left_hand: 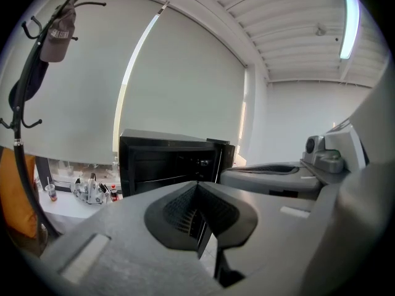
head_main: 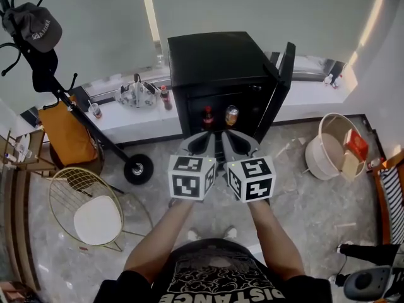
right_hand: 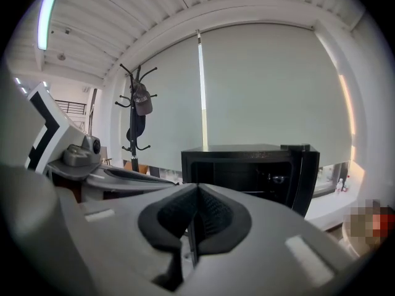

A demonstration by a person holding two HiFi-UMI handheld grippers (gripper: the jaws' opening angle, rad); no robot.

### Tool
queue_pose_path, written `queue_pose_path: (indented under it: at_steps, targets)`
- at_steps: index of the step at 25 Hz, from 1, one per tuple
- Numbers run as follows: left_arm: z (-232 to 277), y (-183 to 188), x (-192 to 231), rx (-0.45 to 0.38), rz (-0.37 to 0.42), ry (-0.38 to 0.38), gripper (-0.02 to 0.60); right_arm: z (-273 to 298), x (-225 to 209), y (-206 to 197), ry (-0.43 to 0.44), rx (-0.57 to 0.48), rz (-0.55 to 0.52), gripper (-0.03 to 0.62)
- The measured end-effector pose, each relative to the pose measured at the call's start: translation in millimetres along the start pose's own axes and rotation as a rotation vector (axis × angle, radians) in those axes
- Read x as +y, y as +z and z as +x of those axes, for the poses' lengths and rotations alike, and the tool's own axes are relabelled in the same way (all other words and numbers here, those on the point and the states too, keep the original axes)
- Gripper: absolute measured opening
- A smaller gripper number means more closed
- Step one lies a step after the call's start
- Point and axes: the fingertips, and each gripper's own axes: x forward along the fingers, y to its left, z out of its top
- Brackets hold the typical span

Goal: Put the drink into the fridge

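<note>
Fridge [head_main: 218, 55] open, left tool [head_main: 201, 139] closed, right tool [head_main: 237, 141] closed

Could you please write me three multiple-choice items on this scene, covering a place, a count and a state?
1. Where is the grey cap? A on the floor; B on the coat rack; C on the chair.
2. How many drinks stand inside the fridge? A none; B two; C four.
3. The fridge door is: A open; B shut; C missing.
Answers: 1 B, it hangs at the rack's top. 2 B, a bottle and a can show inside. 3 A, it stands swung out at the fridge's right.
</note>
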Motion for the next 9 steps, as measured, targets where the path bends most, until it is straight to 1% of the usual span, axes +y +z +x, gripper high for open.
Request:
queue_pose_path:
  at_steps: [9]
  targets:
    - [-6.0,5.6,8.3,-0.007,-0.002,-0.007,0.003,1.0,8.1,6.2,-0.024,-0.009,-0.003,0.001]
